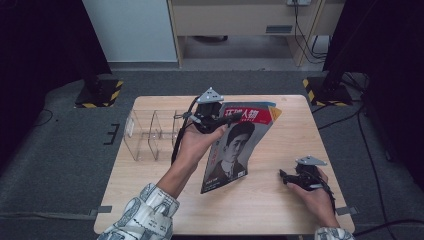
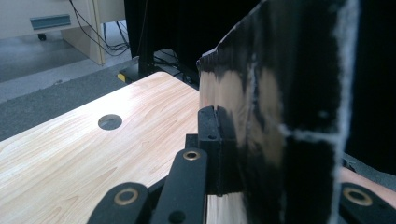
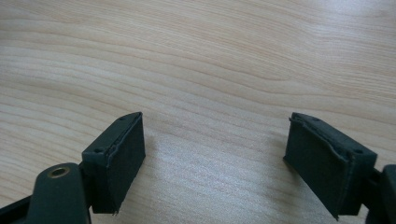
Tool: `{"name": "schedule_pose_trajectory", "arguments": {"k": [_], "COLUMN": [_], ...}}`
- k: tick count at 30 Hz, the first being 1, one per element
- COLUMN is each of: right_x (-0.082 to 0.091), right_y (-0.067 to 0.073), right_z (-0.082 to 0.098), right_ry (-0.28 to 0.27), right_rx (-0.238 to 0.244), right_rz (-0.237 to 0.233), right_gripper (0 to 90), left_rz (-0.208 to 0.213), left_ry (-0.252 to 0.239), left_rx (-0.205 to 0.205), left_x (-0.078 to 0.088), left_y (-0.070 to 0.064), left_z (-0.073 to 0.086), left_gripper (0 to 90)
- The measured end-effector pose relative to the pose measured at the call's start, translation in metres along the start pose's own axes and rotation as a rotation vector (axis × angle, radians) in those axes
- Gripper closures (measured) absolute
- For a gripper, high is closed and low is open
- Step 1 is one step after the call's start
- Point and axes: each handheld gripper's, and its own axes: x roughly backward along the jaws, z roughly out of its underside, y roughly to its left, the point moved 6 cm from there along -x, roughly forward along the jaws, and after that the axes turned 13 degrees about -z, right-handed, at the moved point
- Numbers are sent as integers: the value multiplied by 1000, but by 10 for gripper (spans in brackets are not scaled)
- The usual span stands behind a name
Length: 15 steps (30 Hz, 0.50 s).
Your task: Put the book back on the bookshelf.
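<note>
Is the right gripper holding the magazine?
No: the right gripper rests open over bare table, while the left gripper clamps the magazine.

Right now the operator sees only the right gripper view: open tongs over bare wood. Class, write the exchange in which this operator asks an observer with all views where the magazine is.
Operator: Where is the magazine?
Observer: The left tongs are shut on the top edge of the magazine, holding it tilted.
Operator: Anything beside it?
Observer: A clear divided rack stands to its left on the table.
Operator: And my tongs?
Observer: The right tongs sit near the table's right front edge, apart from the magazine.
</note>
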Motion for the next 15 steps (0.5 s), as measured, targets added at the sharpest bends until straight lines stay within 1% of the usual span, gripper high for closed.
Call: {"name": "schedule_pose_trajectory", "arguments": {"k": [5, 11, 15], "right_x": [-1, 0, -1], "right_y": [1, 1, 1], "right_z": [0, 0, 0], "right_ry": [-3, -1, 0], "right_rx": [5, 9, 6], "right_rz": [-6, -8, -10], "right_gripper": [203, 203, 202], "left_rz": [-3, -4, 3], "left_ry": [0, -10, -17], "left_rx": [3, -6, 7], "left_x": [4, 13, 22], "left_y": [2, 4, 7], "left_z": [0, 0, 1], "left_gripper": [866, 866, 866]}}
